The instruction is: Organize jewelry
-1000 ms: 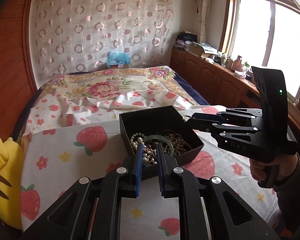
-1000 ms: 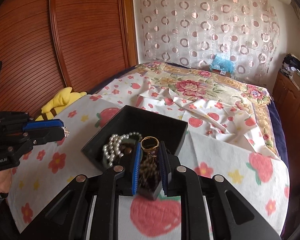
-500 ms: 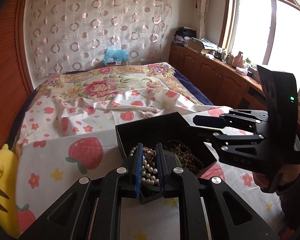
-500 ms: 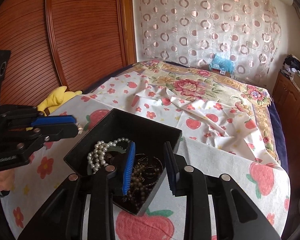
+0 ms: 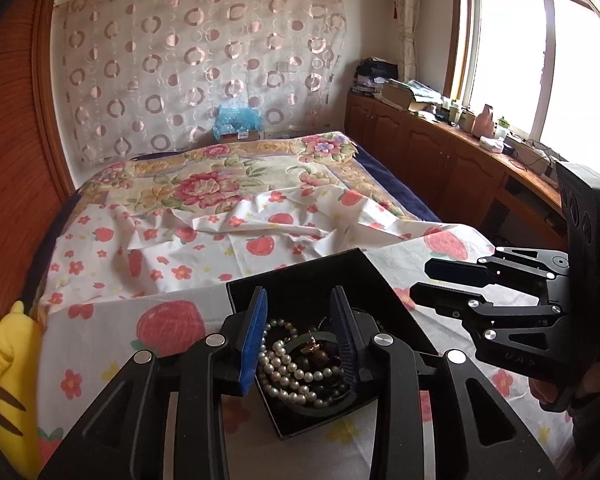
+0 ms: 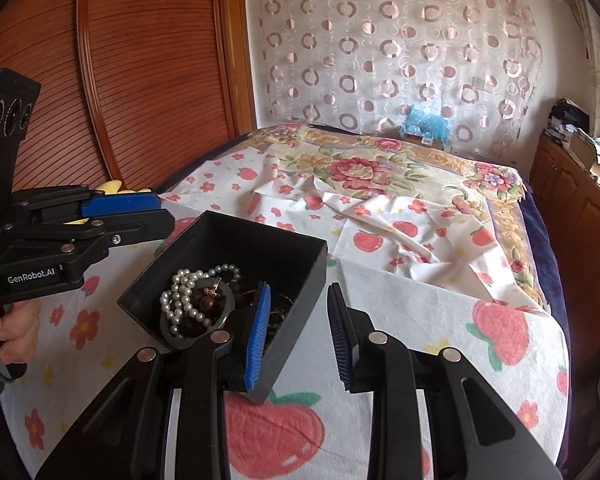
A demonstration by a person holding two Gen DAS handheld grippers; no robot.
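Observation:
A black open box (image 5: 292,268) (image 6: 228,240) sits on the strawberry-print sheet. It holds a pearl strand (image 5: 284,364) (image 6: 176,292), a green bangle (image 5: 328,408) (image 6: 172,334), brown beads (image 5: 320,358) and a small gold piece (image 5: 312,346). My left gripper (image 5: 300,336) (image 6: 166,216) hovers over the box with its jaws opening. Nothing is pinched, and the jewelry lies below them. My right gripper (image 6: 298,334) (image 5: 420,280) is open and straddles the box's right wall, one finger inside and one outside, without pressing it.
A yellow plush toy (image 5: 4,372) lies at the bed's left edge by the wooden wardrobe (image 6: 120,80). Cluttered wooden cabinets (image 5: 440,148) run under the window on the right. A blue bag (image 5: 236,120) sits at the far end of the bed.
Both grippers let go of small gold pieces into the box. The right jaws spread first and shifted right over the box wall. The left jaws moved over the box and spread.

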